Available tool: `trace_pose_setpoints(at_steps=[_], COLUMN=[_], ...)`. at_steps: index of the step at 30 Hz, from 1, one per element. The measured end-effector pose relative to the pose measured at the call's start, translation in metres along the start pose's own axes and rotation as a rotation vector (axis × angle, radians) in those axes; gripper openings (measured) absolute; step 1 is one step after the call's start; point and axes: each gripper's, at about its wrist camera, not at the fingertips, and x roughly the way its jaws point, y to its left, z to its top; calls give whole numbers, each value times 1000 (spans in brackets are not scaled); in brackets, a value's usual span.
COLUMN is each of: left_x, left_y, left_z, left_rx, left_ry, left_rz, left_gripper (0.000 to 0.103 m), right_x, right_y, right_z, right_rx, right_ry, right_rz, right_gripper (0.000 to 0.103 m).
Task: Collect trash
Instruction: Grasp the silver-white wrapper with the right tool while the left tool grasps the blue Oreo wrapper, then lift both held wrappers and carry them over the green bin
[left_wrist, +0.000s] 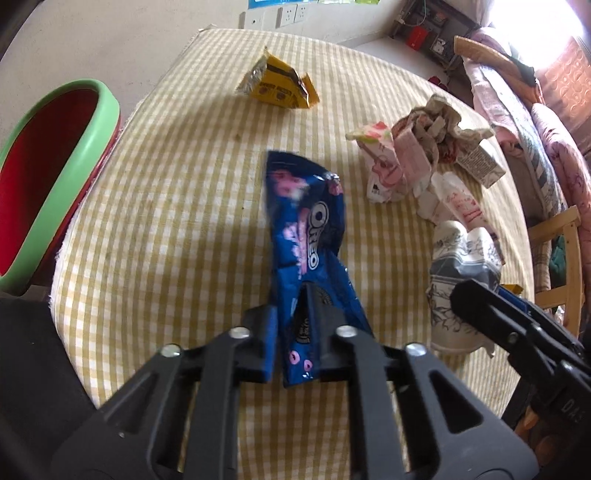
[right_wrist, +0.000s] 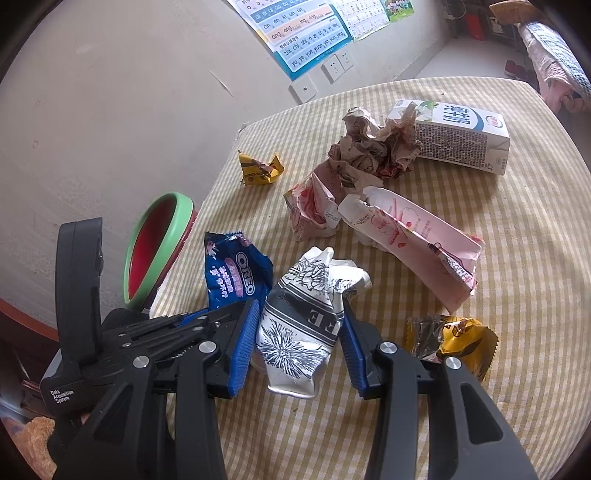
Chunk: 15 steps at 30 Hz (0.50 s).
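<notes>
Jaws: left gripper clamped on blue Oreo wrapper; right gripper pads pressing crumpled white bag.
Wrapper: near table left edge.
Bin: just off that edge.
Tip: lift clear, release over bin mouth.

Bare cloth lies open toward the bin; crumpled cartons crowd the opposite side.
</notes>
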Motion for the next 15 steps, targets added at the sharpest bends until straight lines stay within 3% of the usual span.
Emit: trace_pose_setpoints(at_steps=[9, 15], left_x=[-49, -69], left_y=[10, 15], left_z=[5, 11], left_rx=[28, 22], left_ry=[-183, -253], left_rz=[44, 76], left_gripper=[4, 4], right_x=[-8, -17], right_y=[10, 19], right_z=[2, 4], right_rx=[-20, -40], right_ry=[-33, -65], right_rz=[-4, 0], right_gripper=[43, 43])
